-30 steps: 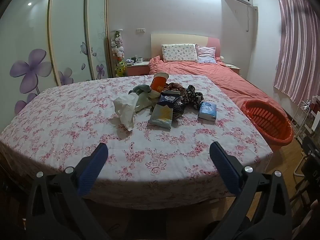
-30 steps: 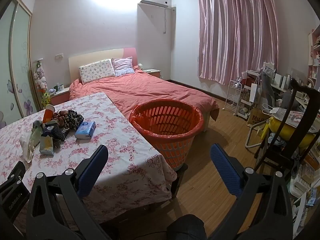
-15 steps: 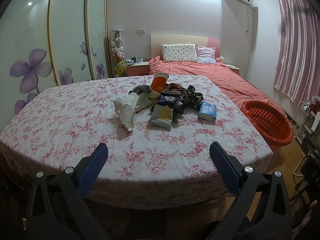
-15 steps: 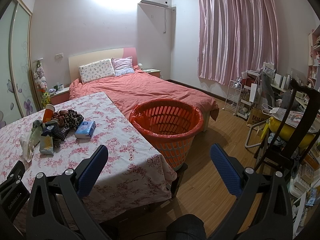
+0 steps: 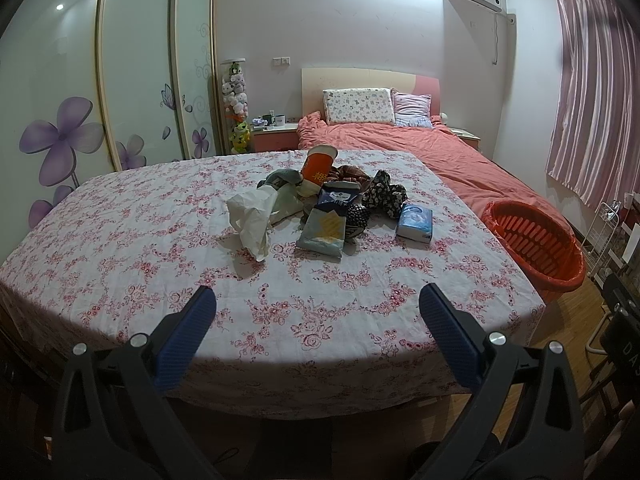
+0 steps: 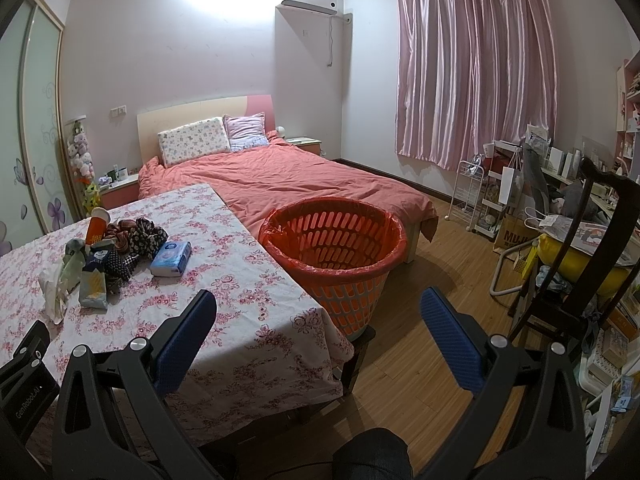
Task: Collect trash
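A heap of trash lies mid-table on the floral cloth: a crumpled white bag point(image 5: 252, 222), an orange paper cup point(image 5: 318, 168), a pale snack packet point(image 5: 324, 230), a dark blue packet point(image 5: 338, 197), dark patterned scrunchies point(image 5: 384, 194) and a blue tissue pack point(image 5: 416, 222). The same heap shows at the left in the right wrist view, with the tissue pack point(image 6: 171, 258) nearest. An orange basket point(image 6: 334, 256) with a red liner stands on the floor beside the table. My left gripper point(image 5: 316, 308) hangs open over the table's near edge. My right gripper point(image 6: 318, 310) is open, empty, near the table corner.
The table point(image 5: 120, 240) fills the left wrist view; a bed point(image 6: 288, 176) with a coral quilt lies behind it. A dark wooden chair point(image 6: 576, 292) and cluttered racks point(image 6: 504, 196) crowd the right side. Wooden floor point(image 6: 440, 280) lies between basket and chair.
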